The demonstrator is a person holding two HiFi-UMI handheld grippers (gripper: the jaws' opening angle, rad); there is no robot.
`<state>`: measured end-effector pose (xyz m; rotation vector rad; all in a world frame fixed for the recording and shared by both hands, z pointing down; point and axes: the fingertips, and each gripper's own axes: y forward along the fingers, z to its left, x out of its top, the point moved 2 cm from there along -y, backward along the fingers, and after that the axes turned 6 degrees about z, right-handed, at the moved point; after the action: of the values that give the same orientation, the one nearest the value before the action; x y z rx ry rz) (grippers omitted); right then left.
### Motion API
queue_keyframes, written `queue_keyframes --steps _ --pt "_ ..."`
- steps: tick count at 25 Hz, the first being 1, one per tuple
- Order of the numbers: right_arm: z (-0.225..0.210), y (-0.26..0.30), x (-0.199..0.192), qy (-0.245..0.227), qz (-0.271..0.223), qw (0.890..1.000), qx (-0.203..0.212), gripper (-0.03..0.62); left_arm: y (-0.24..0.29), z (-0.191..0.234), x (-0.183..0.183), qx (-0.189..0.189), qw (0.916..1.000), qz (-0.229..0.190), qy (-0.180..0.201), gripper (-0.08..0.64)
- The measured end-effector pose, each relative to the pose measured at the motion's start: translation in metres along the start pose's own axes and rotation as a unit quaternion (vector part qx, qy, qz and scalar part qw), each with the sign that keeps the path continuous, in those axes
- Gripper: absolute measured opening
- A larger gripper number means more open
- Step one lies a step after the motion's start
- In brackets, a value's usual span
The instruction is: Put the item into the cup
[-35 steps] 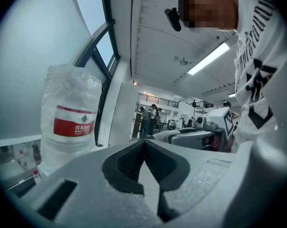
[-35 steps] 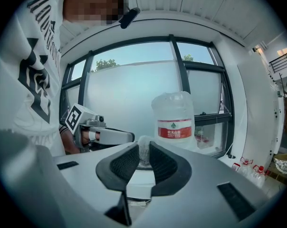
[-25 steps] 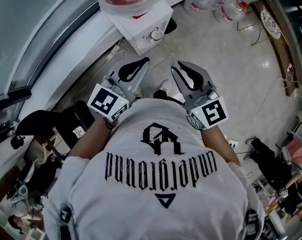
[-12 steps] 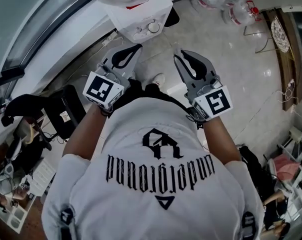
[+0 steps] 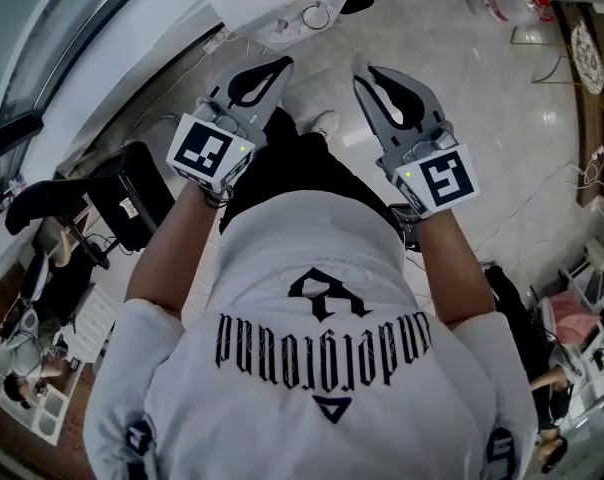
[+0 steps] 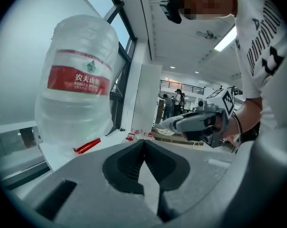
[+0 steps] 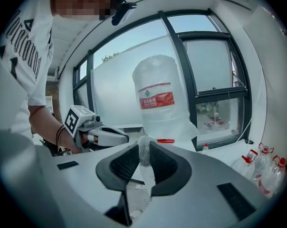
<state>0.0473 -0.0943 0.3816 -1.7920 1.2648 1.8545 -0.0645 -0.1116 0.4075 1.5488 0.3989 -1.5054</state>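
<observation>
The person is holding both grippers out in front of the body, above a glossy pale floor [image 5: 502, 98], in the upper middle of the head view.

The right gripper [image 5: 363, 66] is gripping the item [image 7: 143, 152], a small whitish, fuzzy-looking piece. In the right gripper view its 2 dark pads are pressing on the item from both sides just below the frame's centre. The jaws are standing partly apart around it.

The left gripper [image 6: 143, 142] is carrying nothing. Its 2 jaws are meeting at their tips in the lower middle of the left gripper view.

The 2 grippers are hanging side by side, near each other but not touching, and each is showing in the other's view.

A large clear water bottle [image 6: 77, 84] with a red label is sitting on a white dispenser [image 5: 302, 18]. It is filling the upper left of the left gripper view and the centre of the right gripper view. A small red piece [image 6: 89, 145] is lying at the bottle's foot.

Several smaller bottles with red caps [image 7: 264, 167] are standing at the lower right of the right gripper view.
</observation>
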Motion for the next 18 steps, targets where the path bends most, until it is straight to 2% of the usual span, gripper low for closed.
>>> queue_keyframes --steps 7,12,18 --pt "-0.012 0.03 -0.037 -0.006 0.04 0.999 0.003 0.069 0.019 0.015 -0.037 -0.01 0.9997 0.013 -0.017 0.012" --pt "-0.028 0.049 -0.059 0.011 0.048 0.999 -0.001 0.069 0.036 0.027 -0.059 -0.015 0.9994 0.031 -0.005 0.012" --pt "-0.048 0.078 -0.094 0.035 0.066 0.997 -0.012 0.069 0.059 0.047 -0.084 -0.013 0.9983 0.055 -0.012 0.012"
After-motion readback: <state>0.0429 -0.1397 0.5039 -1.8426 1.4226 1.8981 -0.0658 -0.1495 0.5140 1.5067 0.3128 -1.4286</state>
